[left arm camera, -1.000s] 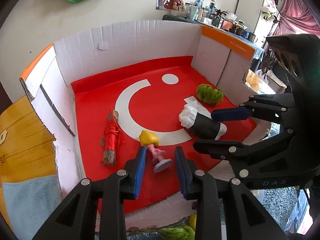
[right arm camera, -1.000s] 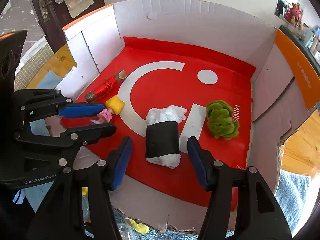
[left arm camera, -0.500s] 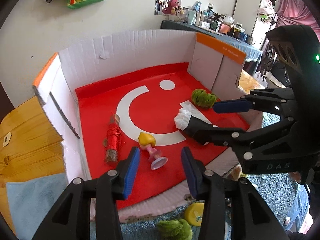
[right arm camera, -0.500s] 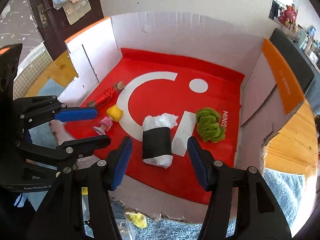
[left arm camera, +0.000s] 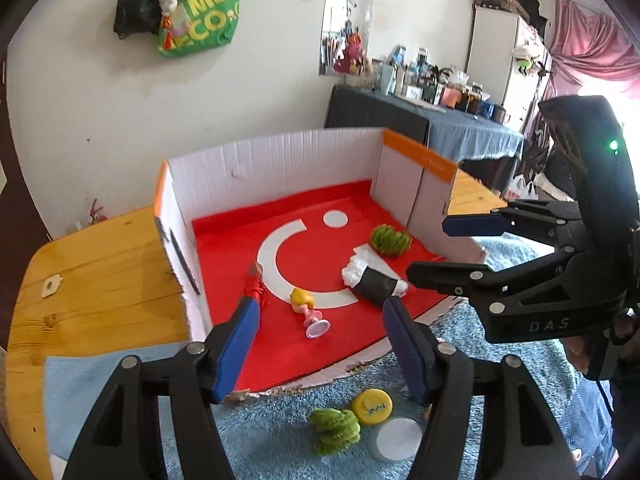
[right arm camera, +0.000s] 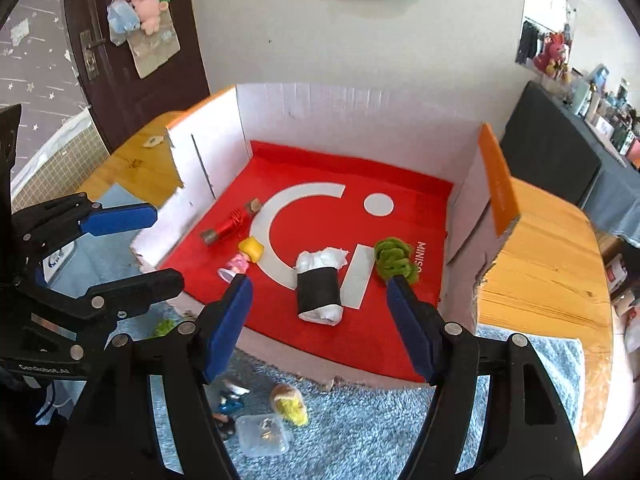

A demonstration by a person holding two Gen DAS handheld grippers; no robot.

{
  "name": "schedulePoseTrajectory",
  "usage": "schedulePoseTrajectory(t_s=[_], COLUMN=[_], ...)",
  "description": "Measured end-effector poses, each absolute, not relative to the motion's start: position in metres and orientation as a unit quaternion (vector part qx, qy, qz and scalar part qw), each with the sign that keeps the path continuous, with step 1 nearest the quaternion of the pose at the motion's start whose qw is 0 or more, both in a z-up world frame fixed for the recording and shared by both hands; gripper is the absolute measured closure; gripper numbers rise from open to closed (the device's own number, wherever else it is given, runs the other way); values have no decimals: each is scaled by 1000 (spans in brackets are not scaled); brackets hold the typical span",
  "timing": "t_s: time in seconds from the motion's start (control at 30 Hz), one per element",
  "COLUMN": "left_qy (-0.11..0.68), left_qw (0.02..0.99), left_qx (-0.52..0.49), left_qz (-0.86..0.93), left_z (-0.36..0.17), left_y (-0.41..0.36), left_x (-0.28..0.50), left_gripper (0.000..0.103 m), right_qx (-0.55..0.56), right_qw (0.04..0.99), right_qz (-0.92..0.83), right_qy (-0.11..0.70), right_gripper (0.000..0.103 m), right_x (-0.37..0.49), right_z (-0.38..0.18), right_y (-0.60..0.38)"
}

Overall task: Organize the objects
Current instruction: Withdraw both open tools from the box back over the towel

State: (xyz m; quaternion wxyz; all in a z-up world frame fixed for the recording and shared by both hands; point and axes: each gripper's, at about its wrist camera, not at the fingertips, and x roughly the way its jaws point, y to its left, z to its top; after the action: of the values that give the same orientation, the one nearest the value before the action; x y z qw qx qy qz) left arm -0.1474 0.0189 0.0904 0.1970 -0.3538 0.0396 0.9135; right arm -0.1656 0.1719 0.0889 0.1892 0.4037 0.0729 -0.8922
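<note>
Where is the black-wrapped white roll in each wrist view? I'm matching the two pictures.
Left wrist: the roll lies right of centre on the red box floor, just off the lower end of the white arc.
Right wrist: the roll lies at centre, just right of the arc's lower end.
Shared landmark: the green fuzzy toy beside the roll's white end.

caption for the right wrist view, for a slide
Open right gripper above a red-floored cardboard box holding a black-wrapped white roll, green plush and doll.
</note>
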Motion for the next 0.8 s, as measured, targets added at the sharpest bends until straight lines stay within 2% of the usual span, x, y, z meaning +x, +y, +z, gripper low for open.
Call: schedulePoseTrajectory(t_s=[0.33,0.57,0.8], left_qy=[12,-1,-14], left_qw=[188,187,182], left_qx=[-315,-289,-262], left_qz=[930,939,948], left_z=[115,124,127], left_y=[4,-2,-7], left_x=[-116,-93,-67], left_gripper=[27,27,21], right_qx=[348,325,309], right_qw=[181,178,175], right_qz=[-918,-928,-934], right_qy=[61,45,27], right_gripper=[26,25,20], right_x=[-129,-105,-84], right_z=[115,122,122], right_y=[176,181,188])
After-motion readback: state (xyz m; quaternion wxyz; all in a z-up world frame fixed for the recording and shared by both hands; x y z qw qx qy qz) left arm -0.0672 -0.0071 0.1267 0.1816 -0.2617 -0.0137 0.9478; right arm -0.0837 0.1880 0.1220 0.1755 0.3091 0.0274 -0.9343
